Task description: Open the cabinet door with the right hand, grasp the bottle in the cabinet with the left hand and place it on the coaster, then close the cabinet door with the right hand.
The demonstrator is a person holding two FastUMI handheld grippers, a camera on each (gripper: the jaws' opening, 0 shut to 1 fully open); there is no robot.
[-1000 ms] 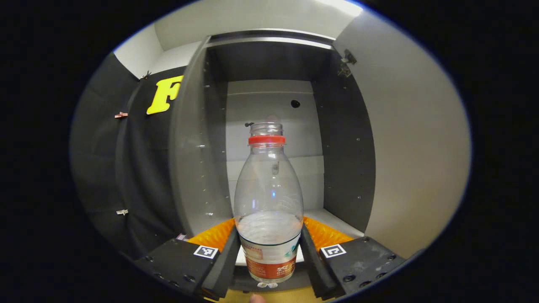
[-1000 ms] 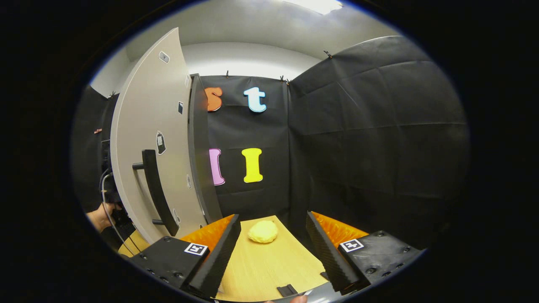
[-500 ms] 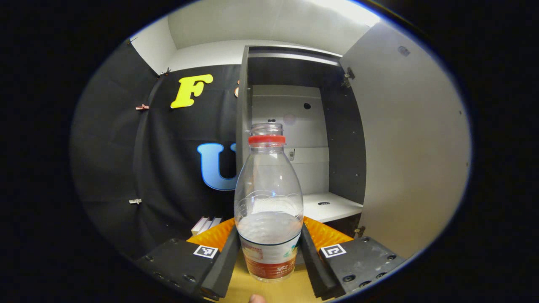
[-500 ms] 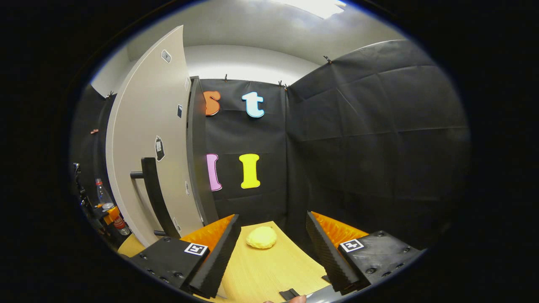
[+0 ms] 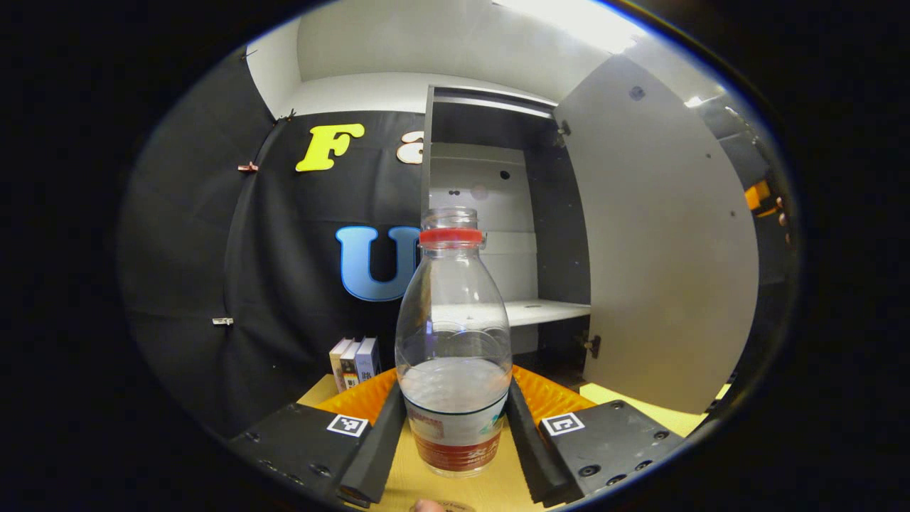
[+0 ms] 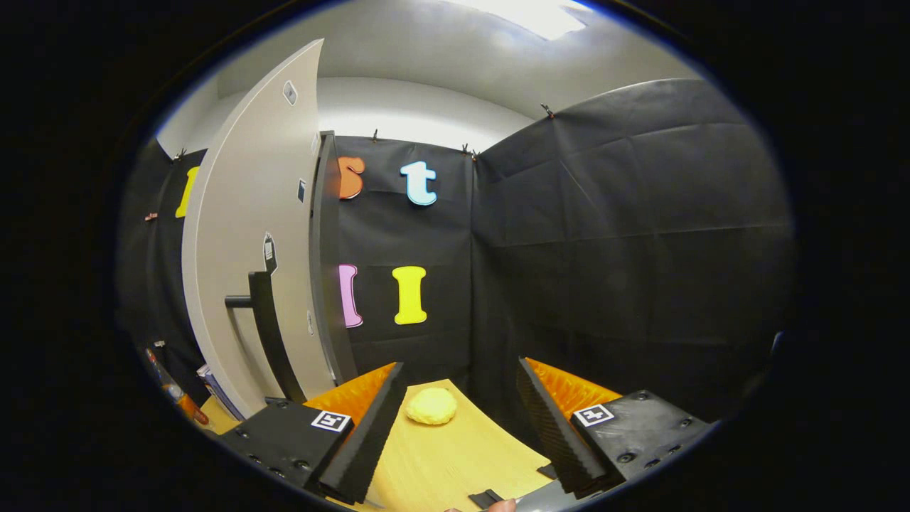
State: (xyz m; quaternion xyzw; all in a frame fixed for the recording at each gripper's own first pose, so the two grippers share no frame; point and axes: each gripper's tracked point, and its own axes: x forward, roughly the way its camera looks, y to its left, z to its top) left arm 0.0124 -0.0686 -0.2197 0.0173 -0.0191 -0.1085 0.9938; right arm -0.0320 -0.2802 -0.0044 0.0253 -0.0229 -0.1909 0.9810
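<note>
- Gripping the bottle (image 5: pixel 453 355) low on its body, the left gripper (image 5: pixel 453 444) had both fingers (image 5: pixel 375 448) pressed against the label band, one on each side.
- The bottle stood upright between the fingers; it was clear, uncapped, with a red ring at the neck and water filling roughly its lower third.
- It was outside the cabinet (image 5: pixel 498 213), in front of the opening and above the table (image 5: pixel 455 491).
- The cabinet stood open behind the bottle, showing a pale back panel and a white shelf (image 5: pixel 544 311).
- The door (image 5: pixel 661 242) was swung wide to the right of the opening, its inner face toward the left gripper view.
- A few books (image 5: pixel 353 361) stood upright on the table, left of the cabinet against the wall.
- In the right gripper view, the right gripper (image 6: pixel 455 427) had its fingers (image 6: pixel 362 441) spread wide apart, with nothing between them but bare table (image 6: pixel 455 462).
- The door (image 6: pixel 249 235) rose at the left of that view, outer face showing, with a dark bar handle (image 6: pixel 266 334) mounted vertically on it; the gripper was apart from the handle.
- A small yellow lump (image 6: pixel 431 406) lay on the table ahead of the right gripper, near the wall; what it was could not be told.
- The bottle (image 6: pixel 174 387) showed small at the far left edge of the right gripper view, beyond the door.
</note>
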